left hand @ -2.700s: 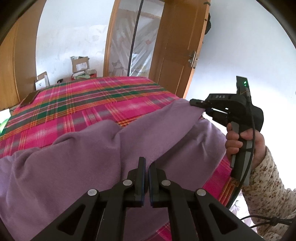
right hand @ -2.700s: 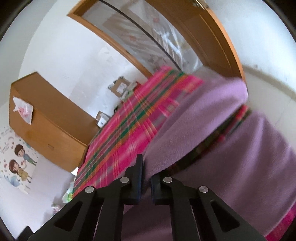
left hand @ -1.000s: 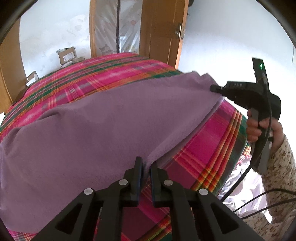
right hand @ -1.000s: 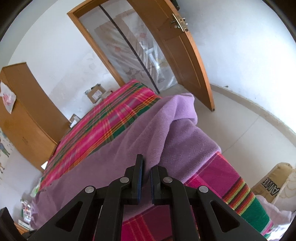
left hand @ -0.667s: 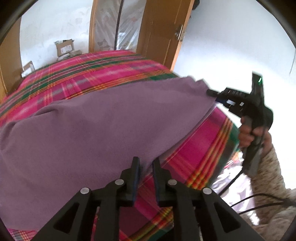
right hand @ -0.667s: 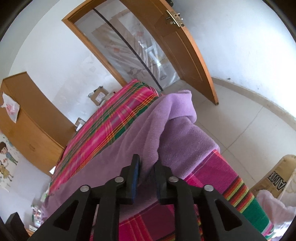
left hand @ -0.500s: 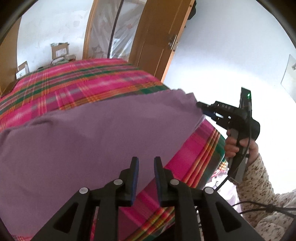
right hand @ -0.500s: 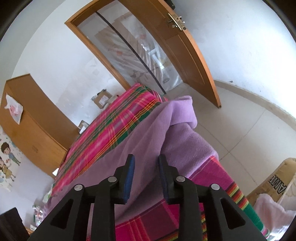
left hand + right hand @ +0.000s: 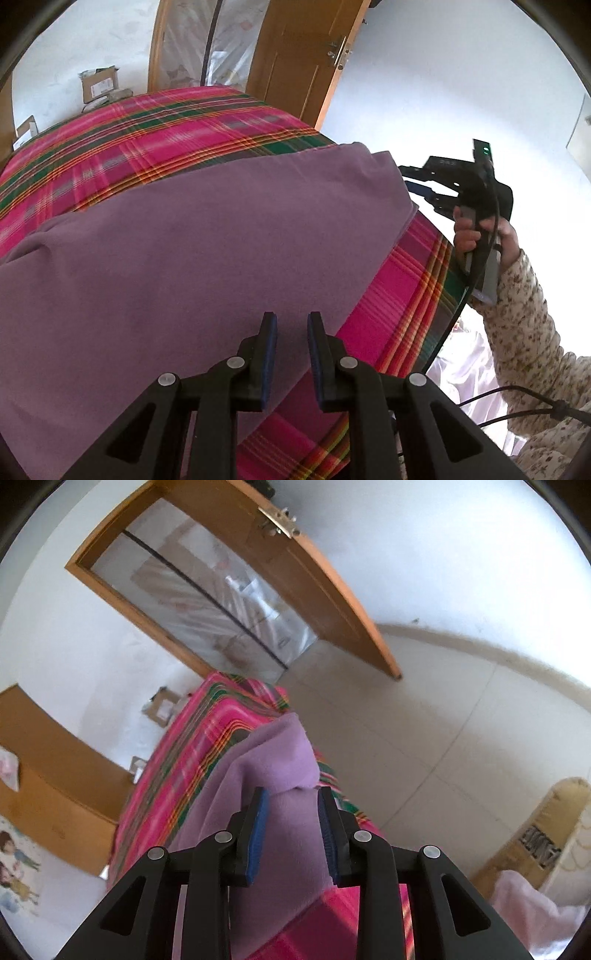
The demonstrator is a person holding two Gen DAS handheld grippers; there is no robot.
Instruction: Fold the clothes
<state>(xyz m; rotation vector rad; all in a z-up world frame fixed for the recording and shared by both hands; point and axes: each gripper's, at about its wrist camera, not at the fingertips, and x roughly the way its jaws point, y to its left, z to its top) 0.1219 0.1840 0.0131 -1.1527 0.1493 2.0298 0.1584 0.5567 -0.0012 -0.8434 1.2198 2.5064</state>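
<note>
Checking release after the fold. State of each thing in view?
left gripper: open, holding nothing
right gripper: open, holding nothing
purple cloth: lying folded over on the bed, near edge doubled
plaid bedspread: spread over the bed
wooden door: open

You're in a home bedroom. Bed with a pink plaid cover (image 9: 207,140) fills the middle, a purple garment (image 9: 177,258) spread on it. Wooden door (image 9: 325,587) hangs open beside a plastic-draped doorway (image 9: 221,602). Wooden wardrobe (image 9: 55,775) on one wall, with a cartoon sticker (image 9: 14,864) below it. Cardboard boxes (image 9: 99,83) sit against the white wall, tiled floor (image 9: 424,746).
</note>
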